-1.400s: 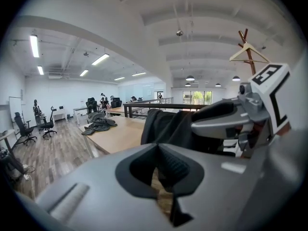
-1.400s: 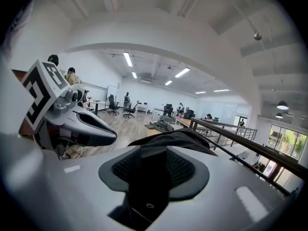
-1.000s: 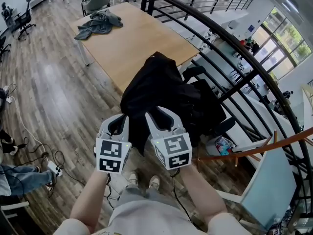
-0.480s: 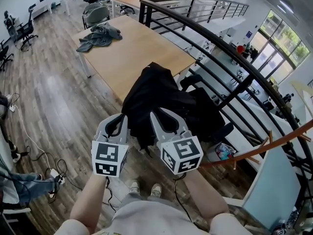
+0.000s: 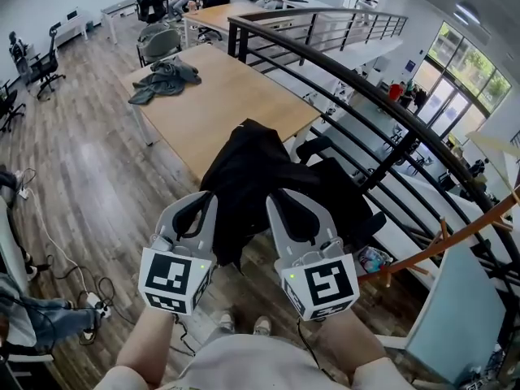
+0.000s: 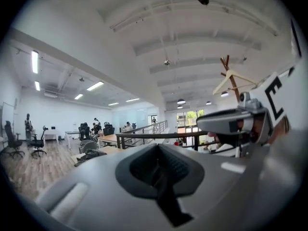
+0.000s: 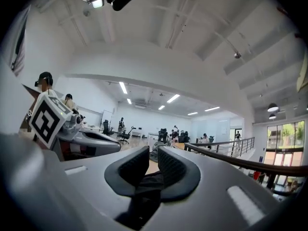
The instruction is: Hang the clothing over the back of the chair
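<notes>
A black garment (image 5: pixel 252 169) hangs bunched in the air in the head view, held up by both grippers above a black office chair (image 5: pixel 351 203). My left gripper (image 5: pixel 209 203) holds the garment's near left edge, its jaws together in the left gripper view (image 6: pixel 158 152). My right gripper (image 5: pixel 277 199) holds the near right edge; its jaws are closing, with black cloth (image 7: pixel 147 184) pinched between the pads in the right gripper view. Most of the chair's back is hidden behind the garment.
A wooden table (image 5: pixel 227 96) stands beyond the garment with a grey piece of clothing (image 5: pixel 165 80) on it. A black metal railing (image 5: pixel 366 96) runs along the right. A wooden coat stand (image 5: pixel 443 246) is at the right; cables (image 5: pixel 81 283) lie on the floor at left.
Both grippers have risen toward the camera with the black garment, lifting it higher above the chair. The right gripper's jaws have narrowed on the cloth.
</notes>
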A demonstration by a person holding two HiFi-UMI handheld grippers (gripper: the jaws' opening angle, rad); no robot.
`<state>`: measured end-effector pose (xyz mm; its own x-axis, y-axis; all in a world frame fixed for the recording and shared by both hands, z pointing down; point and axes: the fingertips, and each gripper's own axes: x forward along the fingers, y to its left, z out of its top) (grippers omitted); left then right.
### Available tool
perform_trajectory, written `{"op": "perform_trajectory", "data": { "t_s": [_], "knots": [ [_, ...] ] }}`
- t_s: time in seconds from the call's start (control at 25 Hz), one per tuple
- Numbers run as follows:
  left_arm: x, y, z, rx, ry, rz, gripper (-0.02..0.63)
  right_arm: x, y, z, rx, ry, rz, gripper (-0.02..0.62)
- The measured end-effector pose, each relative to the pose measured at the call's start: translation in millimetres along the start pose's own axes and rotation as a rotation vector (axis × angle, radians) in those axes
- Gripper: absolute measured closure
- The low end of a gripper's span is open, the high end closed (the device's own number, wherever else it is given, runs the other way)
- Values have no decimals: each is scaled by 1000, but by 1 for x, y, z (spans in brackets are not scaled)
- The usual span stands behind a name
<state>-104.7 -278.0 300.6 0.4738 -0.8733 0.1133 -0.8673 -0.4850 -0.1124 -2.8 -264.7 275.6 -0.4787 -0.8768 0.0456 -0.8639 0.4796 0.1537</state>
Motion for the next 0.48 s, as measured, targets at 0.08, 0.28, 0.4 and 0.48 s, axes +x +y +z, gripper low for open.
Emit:
{"op": "perform_trajectory", "data": {
  "t_s": [0.08,0.28,0.4,0.48],
  "knots": [
    [-8,-5,15,-30,-37,-15,603,-10,-1,8,-30,-15,-11,537],
    [-23,-21,36,6,-65,-26,603,-34,-6,27,55,-104,-7,540],
    [-24,-29,30,26,-50,-32,603,-49,-12,34,73,-147,-37,561],
    [-27,-35,25,16,-42,-41,603,-57,-11,32,73,-144,-38,565]
  ]
}}
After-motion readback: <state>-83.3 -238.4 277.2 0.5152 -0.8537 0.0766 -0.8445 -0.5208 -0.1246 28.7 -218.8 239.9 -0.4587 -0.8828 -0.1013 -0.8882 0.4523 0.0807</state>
